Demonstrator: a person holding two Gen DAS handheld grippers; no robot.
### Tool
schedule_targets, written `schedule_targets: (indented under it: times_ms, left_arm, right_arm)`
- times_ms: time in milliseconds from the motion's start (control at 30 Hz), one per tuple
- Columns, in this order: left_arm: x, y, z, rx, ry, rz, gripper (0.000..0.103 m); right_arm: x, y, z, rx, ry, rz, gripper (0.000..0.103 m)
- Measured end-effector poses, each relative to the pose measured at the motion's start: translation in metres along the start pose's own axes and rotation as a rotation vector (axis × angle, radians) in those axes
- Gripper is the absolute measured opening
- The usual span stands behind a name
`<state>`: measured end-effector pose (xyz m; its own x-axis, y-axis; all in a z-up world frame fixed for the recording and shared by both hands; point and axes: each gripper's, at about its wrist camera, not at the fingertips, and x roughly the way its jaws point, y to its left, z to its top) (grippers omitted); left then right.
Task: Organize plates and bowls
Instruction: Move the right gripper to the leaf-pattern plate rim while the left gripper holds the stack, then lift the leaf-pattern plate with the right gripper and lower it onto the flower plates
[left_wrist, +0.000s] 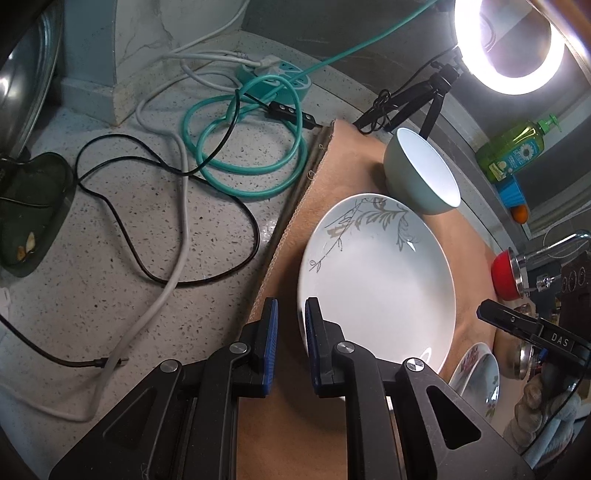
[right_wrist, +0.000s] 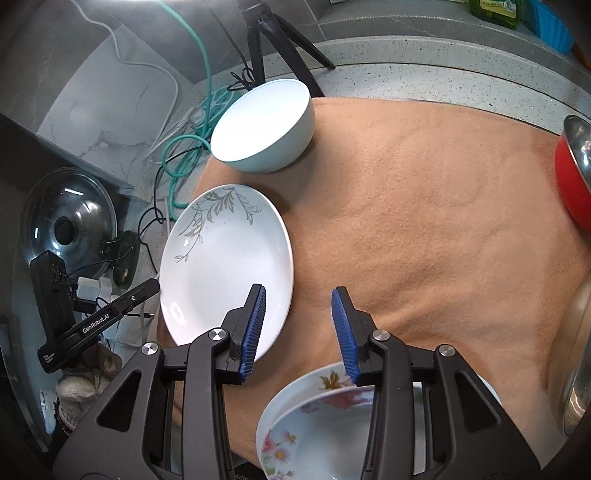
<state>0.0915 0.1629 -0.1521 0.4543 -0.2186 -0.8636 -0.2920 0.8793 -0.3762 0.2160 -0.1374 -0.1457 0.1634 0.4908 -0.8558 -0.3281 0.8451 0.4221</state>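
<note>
Blue-padded fingers of the left claw (left_wrist: 291, 325) fill the bottom of its own view. They are all but closed, with only a slim slot between the pads, and they grip nothing. The right-hand finger sits over the near left rim of a white plate (left_wrist: 380, 280) with a grey leaf pattern, but I cannot tell whether it touches the rim.

The right claw (right_wrist: 299, 325) stands partly open and empty, with bare cloth showing between its pads. Its left finger overlaps the plate's near right edge in the picture. Its right finger overlaps the far rim of the flowered dishes (right_wrist: 314, 424) directly below it, which look like one dish nested in another.

All of these lie on a peach cloth (right_wrist: 424, 221) spread over a speckled tabletop (left_wrist: 110, 258):

- The leaf plate is at the cloth's left side, and its left rim reaches the cloth's edge.
- A pale green bowl (left_wrist: 421, 173) sits just beyond the plate at the far left corner, apart from it.
- A red bowl (right_wrist: 569, 184) with a shiny metal inside is at the cloth's right edge, well away from the plate.

Off the cloth to the left are a coiled teal cable (left_wrist: 251, 177), black and white cords and a glass pot lid (right_wrist: 70, 221). Behind the green bowl a lit ring light (left_wrist: 513, 40) stands on a small tripod (right_wrist: 273, 37), and a green soap bottle (left_wrist: 517, 147) stands on the ledge to the right.
</note>
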Motion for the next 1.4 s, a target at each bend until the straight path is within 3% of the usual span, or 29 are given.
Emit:
schedule_targets:
  times_ms: [300, 400, 900, 1400]
  left_arm:
    - [0.011, -0.002, 0.004, 0.008, 0.023, -0.013, 0.013]
    - [0.013, -0.001, 0.005, 0.010, 0.025, -0.017, 0.013]
    - [0.022, -0.006, 0.009, 0.026, 0.038, -0.035, 0.007]
    - [0.011, -0.006, 0.006, 0.026, 0.025, -0.050, 0.007]
  right_arm:
    - [0.021, -0.001, 0.010, 0.010, 0.039, 0.006, 0.037]
    - [0.026, -0.002, 0.012, 0.021, 0.047, 0.012, 0.028]
    - [0.043, 0.006, 0.016, 0.006, 0.076, 0.008, 0.010]
    - [0.038, 0.010, 0.011, 0.000, 0.074, 0.011, 0.009]
